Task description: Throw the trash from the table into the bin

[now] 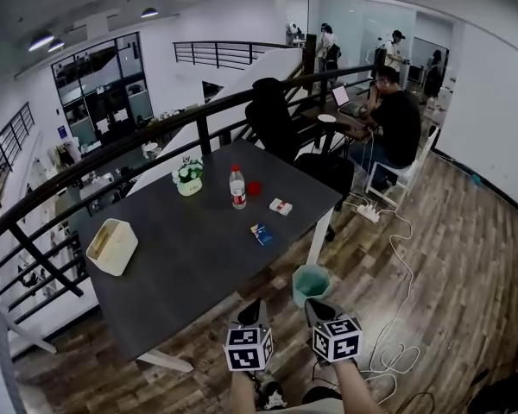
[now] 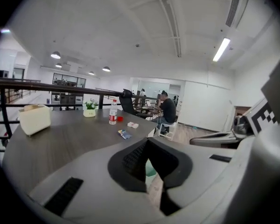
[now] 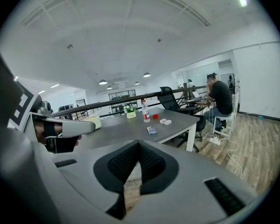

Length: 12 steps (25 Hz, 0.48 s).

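Note:
On the dark grey table (image 1: 181, 266) lie a blue packet (image 1: 261, 234), a white and red packet (image 1: 281, 206) and a small red item (image 1: 254, 188) beside a plastic bottle (image 1: 237, 186). A teal bin (image 1: 310, 283) stands on the wood floor by the table's near corner. My left gripper (image 1: 252, 312) and right gripper (image 1: 318, 310) hover side by side just short of the table and the bin. Both are shut and hold nothing. In the left gripper view the left gripper (image 2: 147, 143) points toward the blue packet (image 2: 124, 134). The right gripper (image 3: 139, 146) faces the same packet (image 3: 151, 130).
A cream tissue box (image 1: 112, 247) and a potted plant (image 1: 188, 176) stand on the table's far side, along a black railing (image 1: 112, 158). Behind the table are a black office chair (image 1: 272, 115) and a seated person (image 1: 399, 128). A power strip with cables (image 1: 369, 212) lies on the floor.

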Available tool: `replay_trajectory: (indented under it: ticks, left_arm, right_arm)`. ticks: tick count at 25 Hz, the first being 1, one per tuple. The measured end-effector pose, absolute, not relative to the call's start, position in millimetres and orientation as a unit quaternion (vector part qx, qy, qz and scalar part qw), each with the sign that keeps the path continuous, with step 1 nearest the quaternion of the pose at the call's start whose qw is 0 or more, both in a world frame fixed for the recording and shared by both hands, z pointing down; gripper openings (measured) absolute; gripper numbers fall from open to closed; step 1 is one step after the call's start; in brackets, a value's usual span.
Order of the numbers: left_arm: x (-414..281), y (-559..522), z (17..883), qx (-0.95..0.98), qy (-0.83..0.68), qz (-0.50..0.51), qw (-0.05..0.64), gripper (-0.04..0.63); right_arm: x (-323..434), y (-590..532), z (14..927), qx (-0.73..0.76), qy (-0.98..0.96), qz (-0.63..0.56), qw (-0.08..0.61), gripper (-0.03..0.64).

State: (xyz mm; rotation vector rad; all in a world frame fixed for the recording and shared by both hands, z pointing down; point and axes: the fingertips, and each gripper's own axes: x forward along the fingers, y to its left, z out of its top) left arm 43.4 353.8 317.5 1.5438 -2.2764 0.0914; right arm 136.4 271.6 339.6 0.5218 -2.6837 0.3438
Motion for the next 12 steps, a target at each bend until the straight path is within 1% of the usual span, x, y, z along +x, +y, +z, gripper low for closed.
replay_trajectory:
  ticks: [2,5,12]
  left_arm:
    - [38,355,320,0.549,-0.814,0.052,0.183,0.025]
    - [36,354,327,0.553,-0.812,0.054,0.18,0.025]
    - [20,347,336,0.554,-0.805,0.024,0.21,0.025]
  right_arm:
    - [132,274,342,0.188,-0.955,0.126,0.192,0.012]
    - [129,276,347,0.188,-0.954,0.128,0.194,0.013]
    - [117,264,357,0.196,-0.951,0.136,0.199,0.013]
